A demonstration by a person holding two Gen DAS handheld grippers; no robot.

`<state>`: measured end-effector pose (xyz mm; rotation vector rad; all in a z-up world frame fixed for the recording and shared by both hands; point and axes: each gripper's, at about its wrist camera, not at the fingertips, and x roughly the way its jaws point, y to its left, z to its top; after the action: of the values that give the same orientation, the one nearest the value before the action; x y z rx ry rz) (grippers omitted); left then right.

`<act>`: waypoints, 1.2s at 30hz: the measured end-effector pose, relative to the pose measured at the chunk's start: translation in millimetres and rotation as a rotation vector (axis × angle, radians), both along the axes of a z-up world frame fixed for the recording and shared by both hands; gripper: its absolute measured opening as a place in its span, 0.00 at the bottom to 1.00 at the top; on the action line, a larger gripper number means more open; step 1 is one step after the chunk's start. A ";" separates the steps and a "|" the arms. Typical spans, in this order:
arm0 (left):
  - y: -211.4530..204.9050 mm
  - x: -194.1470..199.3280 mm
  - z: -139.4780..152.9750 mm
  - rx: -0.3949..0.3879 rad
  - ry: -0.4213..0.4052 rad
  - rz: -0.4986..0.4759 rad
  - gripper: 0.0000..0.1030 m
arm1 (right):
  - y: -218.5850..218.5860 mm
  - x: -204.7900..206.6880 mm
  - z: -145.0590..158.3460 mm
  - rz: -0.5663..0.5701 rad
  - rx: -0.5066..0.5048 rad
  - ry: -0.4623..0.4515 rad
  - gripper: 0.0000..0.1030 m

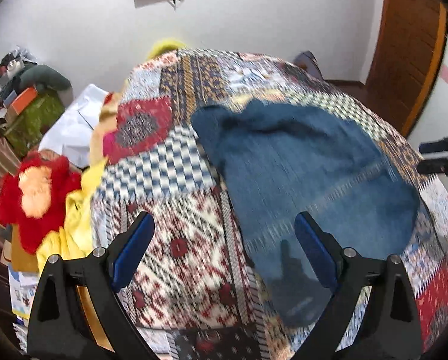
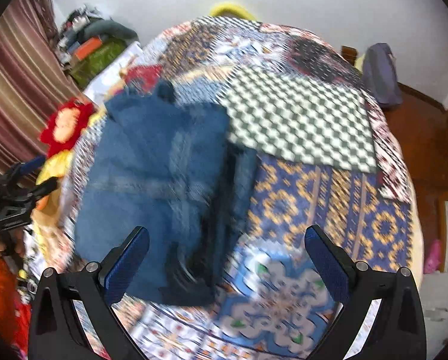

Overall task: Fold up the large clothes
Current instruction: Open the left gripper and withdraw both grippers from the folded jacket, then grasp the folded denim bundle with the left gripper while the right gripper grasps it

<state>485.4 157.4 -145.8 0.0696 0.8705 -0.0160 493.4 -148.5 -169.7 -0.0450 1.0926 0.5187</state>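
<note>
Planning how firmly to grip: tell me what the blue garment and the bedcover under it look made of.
Blue garment: likely denim, matte; faded streaks and a lighter seam line suggest jeans, though blur hides the weave.
Bedcover: seemingly printed cotton-like cloth, matte; flat patchwork patterns, no sheen. Uncertain.
Both hand-held grippers, left and right, are open.

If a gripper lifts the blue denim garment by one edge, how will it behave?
The denim garment lies in soft folds on the patchwork bedspread, so it will probably droop, not stay flat. Its layers look thick, so likely heavyish. One edge may unfold it.
</note>
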 end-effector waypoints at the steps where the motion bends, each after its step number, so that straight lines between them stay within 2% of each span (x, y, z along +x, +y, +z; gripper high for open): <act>1: 2.2 9.9 2.1 -0.007 -0.002 0.004 0.92 | 8.1 5.4 2.8 0.005 0.013 -0.002 1.00; 8: 10.4 78.7 -6.9 -0.072 0.045 0.021 0.92 | 64.5 42.1 5.8 0.056 0.056 0.007 1.00; 12: 15.4 112.1 -21.8 -0.114 0.083 0.059 0.92 | 101.9 69.9 -13.7 0.082 0.065 0.072 1.00; 16: 23.8 137.9 -35.6 -0.126 0.110 0.074 0.94 | 115.7 96.6 -37.2 0.052 0.017 0.103 1.00; 19: 30.7 149.5 -45.0 -0.147 0.128 0.071 0.95 | 103.1 114.6 -48.8 0.008 0.017 0.117 1.00; 21: 32.4 151.5 -47.6 -0.156 0.126 0.060 0.95 | 86.0 125.8 -59.9 -0.026 0.074 0.181 1.00; 26: 35.8 150.5 -45.8 -0.112 0.104 0.022 0.98 | 37.4 134.0 -81.5 -0.119 0.147 0.272 1.00; 29: 42.8 145.5 -41.9 -0.094 0.112 0.056 0.98 | 13.2 131.5 -86.6 -0.142 0.202 0.315 1.00; 32: 56.0 131.9 -32.7 0.005 0.075 0.141 0.98 | -7.1 122.4 -77.5 -0.180 0.148 0.269 1.00; 36: 77.0 110.3 -24.6 0.008 0.075 0.166 0.98 | -28.1 103.5 -54.2 -0.171 0.077 0.176 1.00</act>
<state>595.7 234.4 -170.4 0.0041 0.9494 0.1406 596.9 -176.5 -223.9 0.1635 1.2349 0.4154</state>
